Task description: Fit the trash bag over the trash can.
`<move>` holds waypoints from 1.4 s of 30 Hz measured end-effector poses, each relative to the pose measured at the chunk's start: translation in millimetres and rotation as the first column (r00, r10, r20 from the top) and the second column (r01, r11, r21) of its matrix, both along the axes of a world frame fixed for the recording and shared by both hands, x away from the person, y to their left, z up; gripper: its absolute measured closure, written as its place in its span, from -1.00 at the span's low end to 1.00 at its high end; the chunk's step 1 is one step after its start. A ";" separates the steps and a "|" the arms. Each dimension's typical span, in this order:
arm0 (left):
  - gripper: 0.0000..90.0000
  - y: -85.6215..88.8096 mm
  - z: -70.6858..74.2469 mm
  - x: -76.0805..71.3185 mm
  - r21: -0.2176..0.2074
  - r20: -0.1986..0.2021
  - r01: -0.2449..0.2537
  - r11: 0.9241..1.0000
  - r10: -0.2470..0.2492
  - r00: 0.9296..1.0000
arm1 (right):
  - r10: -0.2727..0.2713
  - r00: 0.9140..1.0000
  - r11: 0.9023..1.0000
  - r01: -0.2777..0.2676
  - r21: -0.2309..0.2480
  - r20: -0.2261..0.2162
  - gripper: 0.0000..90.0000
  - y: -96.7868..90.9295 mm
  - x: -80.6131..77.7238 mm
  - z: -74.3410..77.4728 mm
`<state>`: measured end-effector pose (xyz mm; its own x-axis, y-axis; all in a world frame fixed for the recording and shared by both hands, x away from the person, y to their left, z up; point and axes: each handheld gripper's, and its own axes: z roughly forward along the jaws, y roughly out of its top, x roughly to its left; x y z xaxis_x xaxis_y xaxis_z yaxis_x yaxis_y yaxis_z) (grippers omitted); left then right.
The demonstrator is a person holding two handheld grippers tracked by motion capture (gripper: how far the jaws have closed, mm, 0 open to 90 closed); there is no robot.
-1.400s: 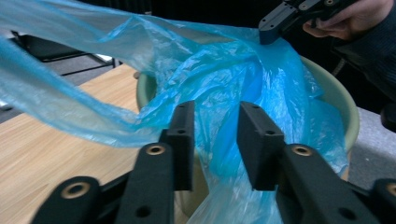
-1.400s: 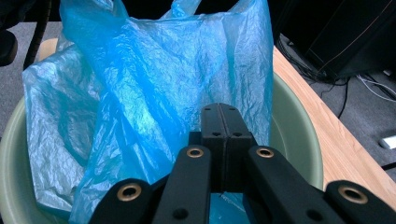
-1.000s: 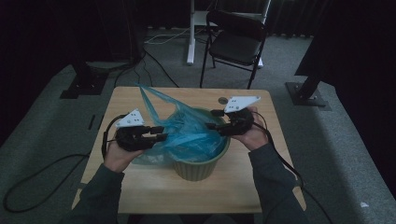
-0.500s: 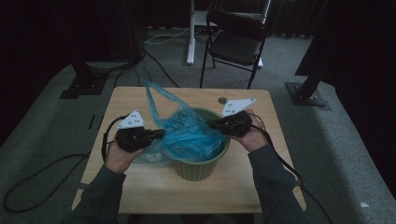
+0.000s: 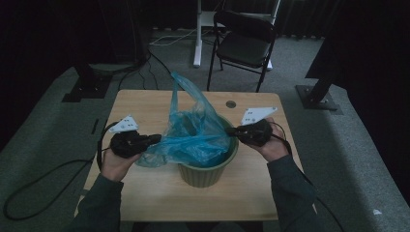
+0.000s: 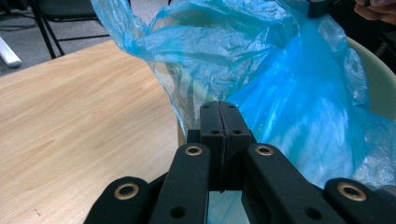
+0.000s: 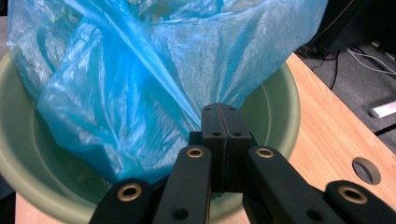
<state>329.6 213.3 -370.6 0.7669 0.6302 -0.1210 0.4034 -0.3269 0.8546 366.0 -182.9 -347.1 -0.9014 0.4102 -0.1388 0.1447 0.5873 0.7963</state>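
Note:
A thin blue plastic bag (image 5: pixel 193 135) sits in a round green pot (image 5: pixel 208 175) on the wooden table (image 5: pixel 145 191); one handle sticks up at the back. My left gripper (image 5: pixel 154 139) is shut on the bag's left edge, pulled out past the pot's rim. My right gripper (image 5: pixel 231 130) is shut on its right edge, over the rim. In the left gripper view the jaws (image 6: pixel 219 109) stand pressed together against the bag's film (image 6: pixel 280 93), with the pot (image 6: pixel 379 79) behind. The right gripper (image 7: pixel 219 112) pinches a stretched fold of the bag (image 7: pixel 140 70) above the pot's bowl (image 7: pixel 28 154).
A round cable hole (image 5: pixel 231 104) lies in the table behind the pot. A black folding chair (image 5: pixel 244 43) stands beyond the far edge. Cables (image 5: pixel 38 186) trail over the grey floor at the left. Black stand bases flank the table.
Both grippers have closed on the bag's edges. The hands have drawn slightly apart and toward me, stretching the bag wider across the pot.

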 end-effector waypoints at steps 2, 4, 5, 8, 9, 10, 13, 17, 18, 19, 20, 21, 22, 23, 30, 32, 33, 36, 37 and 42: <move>0.99 -0.6 -0.3 0.1 0.001 -0.002 0.002 1.000 -0.002 1.000 | 0.000 1.000 1.000 0.000 0.006 -0.002 1.00 -3.5 -0.6 -0.1; 0.99 -2.7 -0.2 -0.4 0.004 -0.002 0.004 1.000 -0.004 1.000 | -0.001 1.000 1.000 0.001 0.007 -0.003 1.00 -5.1 -1.7 0.2; 0.99 -3.9 0.2 -0.9 0.005 0.000 0.009 1.000 -0.009 1.000 | -0.001 1.000 1.000 0.001 0.005 -0.001 1.00 -5.6 -1.9 0.2; 0.91 -6.2 3.4 -2.2 0.002 0.012 0.026 1.000 -0.026 1.000 | -0.004 1.000 1.000 0.004 0.002 -0.005 1.00 -7.1 -1.6 -0.1; 0.83 -6.2 5.3 -2.2 0.001 0.020 0.023 1.000 -0.023 1.000 | -0.004 1.000 1.000 0.004 0.002 -0.005 1.00 -7.4 -1.4 -0.1; 0.77 -5.9 7.5 -1.7 -0.004 0.026 0.019 1.000 -0.019 0.999 | -0.003 1.000 1.000 0.003 0.004 -0.003 1.00 -7.5 -1.2 0.0; 0.66 -3.7 14.7 1.6 -0.028 0.037 0.002 1.000 -0.001 0.999 | -0.001 1.000 1.000 0.001 0.010 0.003 1.00 -6.6 -1.0 1.0; 0.51 -4.3 21.7 6.6 -0.040 0.054 -0.020 0.999 0.022 0.998 | 0.001 1.000 1.000 -0.001 0.010 0.008 1.00 -3.8 0.1 1.8; 0.49 -4.9 22.8 8.3 -0.041 0.058 -0.027 0.999 0.029 0.998 | 0.002 1.000 1.000 -0.002 0.010 0.010 1.00 -2.9 0.4 1.9; 0.46 -5.3 24.0 9.7 -0.043 0.060 -0.034 0.998 0.037 0.998 | 0.002 1.000 1.000 -0.002 0.009 0.010 1.00 -2.1 0.6 2.0; 0.45 -6.0 24.9 11.2 -0.047 0.061 -0.038 0.998 0.041 0.997 | 0.002 1.000 1.000 -0.002 0.007 0.011 1.00 -1.5 0.8 2.2; 0.43 -7.1 25.6 12.9 -0.047 0.060 -0.040 0.998 0.042 0.997 | 0.004 1.000 1.000 -0.004 0.006 0.013 1.00 -1.1 1.0 2.2; 0.42 -8.5 26.0 15.0 -0.041 0.058 -0.040 0.998 0.043 0.997 | 0.003 1.000 1.000 -0.003 0.005 0.014 1.00 -0.8 1.0 2.3; 0.40 -10.3 26.0 17.5 -0.033 0.058 -0.046 0.998 0.048 0.997 | 0.002 1.000 1.000 -0.002 0.004 0.014 1.00 -0.7 1.1 2.3; 0.24 -25.7 20.3 36.7 0.019 0.053 -0.072 0.997 0.071 0.996 | -0.008 1.000 1.000 0.008 -0.003 0.025 1.00 -2.1 0.4 0.7; 0.21 -30.1 18.0 40.4 0.031 0.045 -0.072 0.997 0.071 0.996 | -0.012 1.000 1.000 0.012 -0.003 0.026 1.00 -4.0 0.4 -0.7; 0.20 -31.9 16.8 42.4 0.035 0.040 -0.074 0.997 0.072 0.997 | -0.016 1.000 1.000 0.016 -0.001 0.024 1.00 -4.9 0.4 -1.4; 0.19 -37.2 12.6 49.1 0.052 0.014 -0.071 0.996 0.070 0.997 | -0.022 1.000 1.000 0.022 0.001 0.021 1.00 -8.2 -0.1 -3.0; 0.19 -39.2 11.0 51.1 0.061 0.007 -0.073 0.995 0.073 0.997 | -0.022 1.000 1.000 0.022 0.002 0.022 1.00 -9.2 0.2 -3.6; 0.23 -44.8 4.0 59.4 0.092 -0.019 -0.091 0.992 0.093 0.996 | -0.029 0.999 1.000 0.030 -0.003 0.019 1.00 -11.9 1.3 -4.0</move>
